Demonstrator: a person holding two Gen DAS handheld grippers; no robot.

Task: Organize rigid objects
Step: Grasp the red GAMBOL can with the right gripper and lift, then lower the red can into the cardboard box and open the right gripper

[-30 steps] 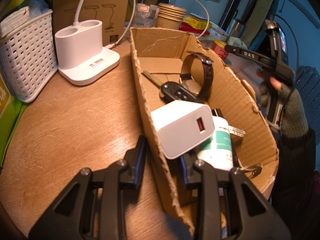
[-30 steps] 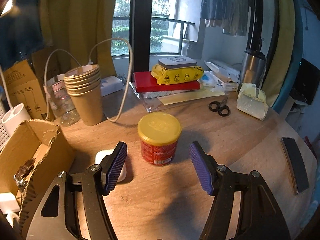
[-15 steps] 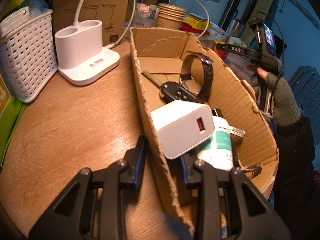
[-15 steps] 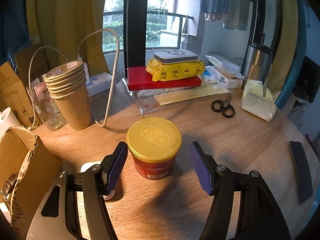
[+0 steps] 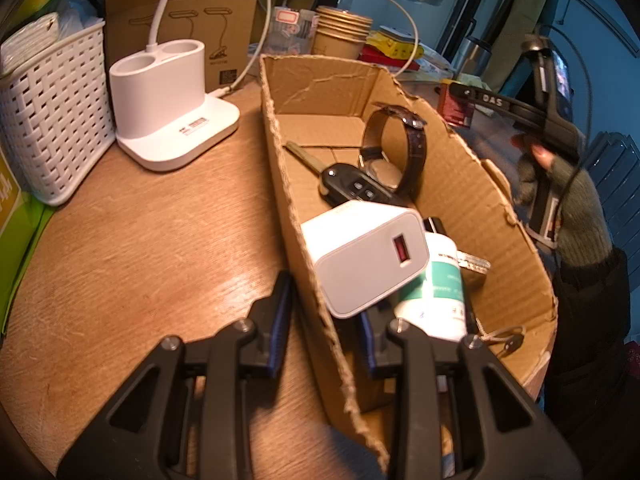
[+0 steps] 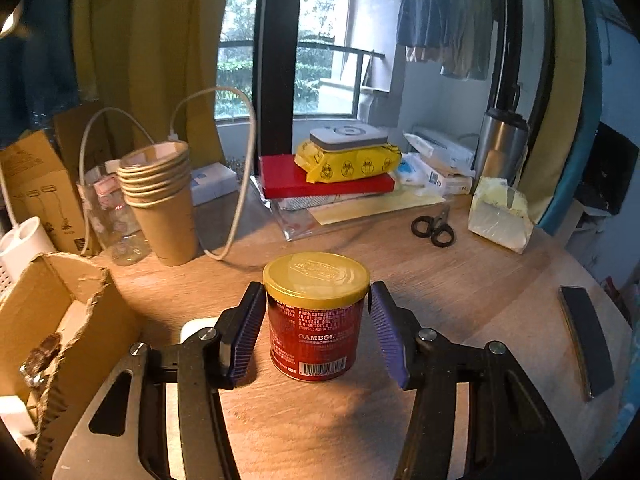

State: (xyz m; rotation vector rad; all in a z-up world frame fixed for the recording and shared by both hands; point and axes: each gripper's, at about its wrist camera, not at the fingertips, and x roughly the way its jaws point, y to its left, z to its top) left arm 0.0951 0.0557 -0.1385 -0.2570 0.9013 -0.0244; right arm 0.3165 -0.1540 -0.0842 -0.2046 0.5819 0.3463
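Observation:
A red can with a yellow lid [image 6: 316,316] stands on the wooden table between the fingers of my right gripper [image 6: 316,332]. The jaws are open, a small gap on each side of the can. My left gripper [image 5: 324,320] straddles the near wall of a torn cardboard box [image 5: 296,216], one finger outside and one inside; the jaws stand slightly apart. The box holds a white charger [image 5: 368,252], a car key [image 5: 352,188], a wristwatch [image 5: 396,148] and a white-and-green bottle [image 5: 440,288]. The box corner shows in the right wrist view [image 6: 68,320].
A white lamp base [image 5: 172,108] and a white basket [image 5: 48,120] stand left of the box. Stacked paper cups [image 6: 164,200], a cable, scissors [image 6: 434,228], a red book with a yellow pack [image 6: 344,164] and a black strip [image 6: 586,340] lie around the can.
My right gripper has moved forward around the can, which now sits between its fingers. The left gripper and the box have not moved.

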